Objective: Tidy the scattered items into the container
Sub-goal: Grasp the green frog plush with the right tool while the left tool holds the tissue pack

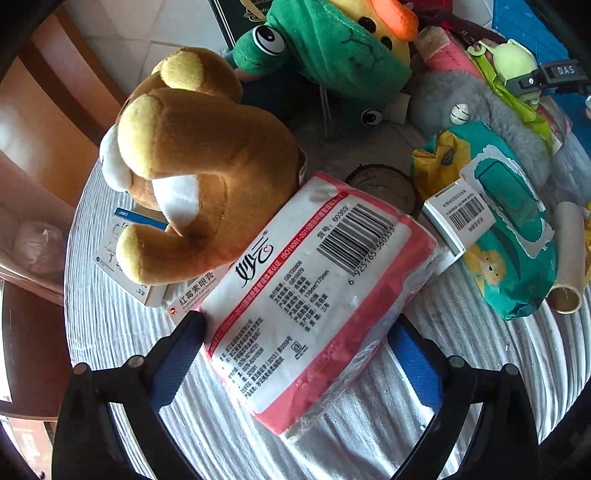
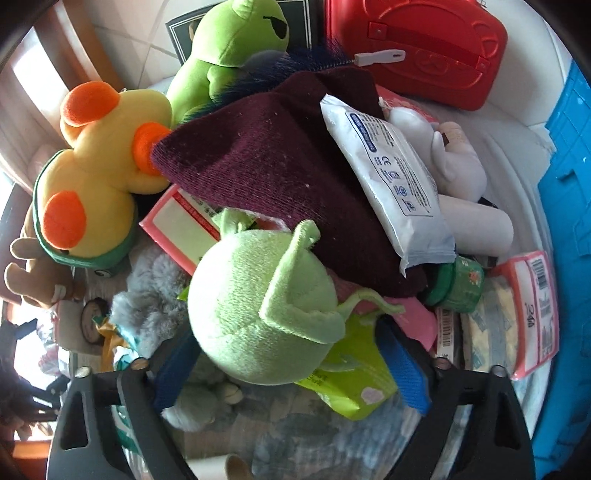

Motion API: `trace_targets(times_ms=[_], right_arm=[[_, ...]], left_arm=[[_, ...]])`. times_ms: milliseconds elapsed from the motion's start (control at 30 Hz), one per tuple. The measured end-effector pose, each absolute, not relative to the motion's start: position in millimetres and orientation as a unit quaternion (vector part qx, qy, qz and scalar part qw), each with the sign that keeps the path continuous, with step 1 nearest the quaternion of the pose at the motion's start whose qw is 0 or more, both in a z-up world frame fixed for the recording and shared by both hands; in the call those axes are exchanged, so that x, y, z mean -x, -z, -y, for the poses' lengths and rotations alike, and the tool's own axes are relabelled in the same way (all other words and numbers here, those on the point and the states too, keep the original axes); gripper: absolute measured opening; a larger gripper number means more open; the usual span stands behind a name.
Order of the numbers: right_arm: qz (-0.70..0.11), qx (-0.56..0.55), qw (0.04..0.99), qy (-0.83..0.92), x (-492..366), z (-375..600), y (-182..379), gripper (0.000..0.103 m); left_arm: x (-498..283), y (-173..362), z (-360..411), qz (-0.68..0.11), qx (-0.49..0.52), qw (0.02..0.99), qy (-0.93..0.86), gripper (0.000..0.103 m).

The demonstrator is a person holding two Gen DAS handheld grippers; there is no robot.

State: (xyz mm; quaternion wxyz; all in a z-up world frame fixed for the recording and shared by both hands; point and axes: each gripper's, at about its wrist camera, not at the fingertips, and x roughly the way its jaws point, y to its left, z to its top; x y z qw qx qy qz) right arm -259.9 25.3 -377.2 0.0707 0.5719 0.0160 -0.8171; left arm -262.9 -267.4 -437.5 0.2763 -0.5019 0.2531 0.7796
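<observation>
A pink-and-white tissue pack (image 1: 314,295) lies slanted on the striped cloth, and my left gripper (image 1: 299,328) is shut on it, its fingertips (image 1: 192,325) meeting the pack on both sides. A pale green plush ball (image 2: 258,306) sits between the fingers of my right gripper (image 2: 288,350). The left pad (image 2: 173,373) is against the plush. The right pad (image 2: 404,365) stands a little off it, beside a lime packet (image 2: 347,384), so this gripper is open. The blue crate (image 2: 565,177) is at the right edge, and it shows in the left wrist view too (image 1: 524,26).
A brown teddy (image 1: 192,162), small medicine boxes (image 1: 144,291), a teal wipes pack (image 1: 509,236) and a grey plush (image 1: 476,99) crowd the cloth-covered table (image 1: 122,350). Near the green plush lie a maroon knit cloth (image 2: 273,162), a white packet (image 2: 391,173), a yellow duck plush (image 2: 96,170) and a red case (image 2: 417,44).
</observation>
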Motion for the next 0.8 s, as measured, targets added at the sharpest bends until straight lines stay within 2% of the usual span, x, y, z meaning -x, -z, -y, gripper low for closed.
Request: trace_targets(times_ms=[33, 67, 200, 467, 800], right_arm=[[-0.013, -0.573, 0.072, 0.816, 259, -27, 378, 0.057], [-0.012, -0.571, 0.075, 0.817, 258, -27, 377, 0.047], [-0.011, -0.568, 0.088, 0.818, 253, -28, 373, 0.044], [-0.004, -0.554, 0.115, 0.825, 234, -27, 353, 0.043], [0.013, -0.539, 0.129, 0.832, 212, -35, 330, 0.044]], left_arm=[[261, 436, 269, -0.249, 0.500, 0.277, -0.782, 0.091], [259, 434, 270, -0.245, 0.499, 0.277, -0.784, 0.089], [254, 431, 277, -0.223, 0.502, 0.271, -0.790, 0.085], [245, 414, 289, -0.180, 0.506, 0.250, -0.806, 0.084], [217, 386, 291, -0.183, 0.488, 0.231, -0.822, 0.084]])
